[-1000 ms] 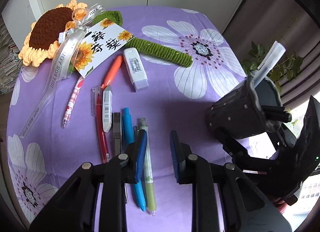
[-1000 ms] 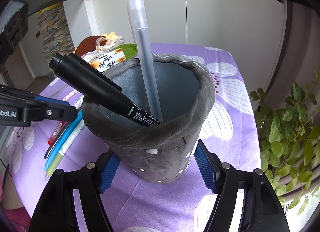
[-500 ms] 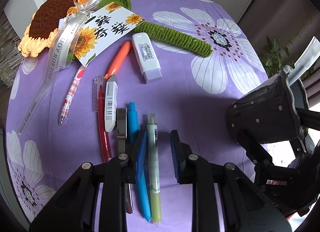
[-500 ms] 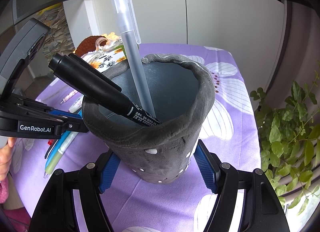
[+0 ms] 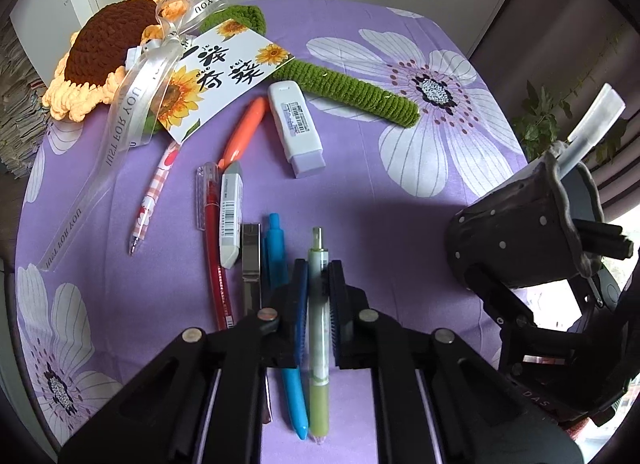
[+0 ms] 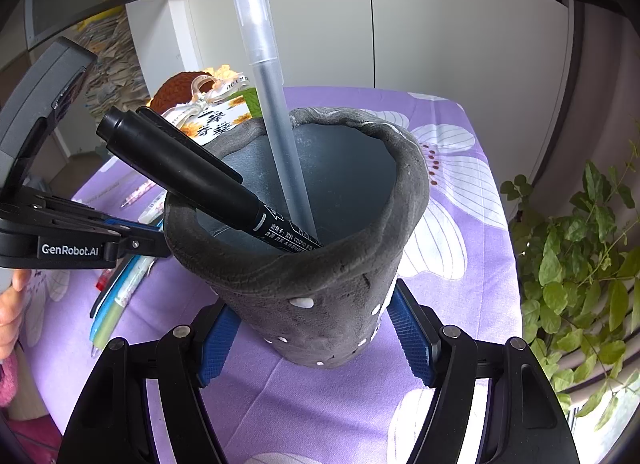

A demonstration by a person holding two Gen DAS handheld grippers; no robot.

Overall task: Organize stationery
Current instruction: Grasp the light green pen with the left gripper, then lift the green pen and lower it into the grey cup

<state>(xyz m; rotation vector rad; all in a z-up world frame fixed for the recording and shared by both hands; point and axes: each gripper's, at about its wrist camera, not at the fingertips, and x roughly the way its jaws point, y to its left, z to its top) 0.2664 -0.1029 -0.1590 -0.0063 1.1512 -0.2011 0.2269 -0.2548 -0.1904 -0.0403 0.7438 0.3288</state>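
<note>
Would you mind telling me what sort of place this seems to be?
Probably a room in a home: a table under a purple floral cloth, white cupboard doors behind, and a leafy houseplant beside it.

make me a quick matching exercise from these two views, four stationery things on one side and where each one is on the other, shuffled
Things:
1. green pen
2. black marker
3. white correction tape
4. pen cup

Places:
A. leaning inside the cup
B. between the right gripper's fingers
C. between the left gripper's fingers
D. lying beside the orange pen

Pairs: 1-C, 2-A, 3-D, 4-B
</note>
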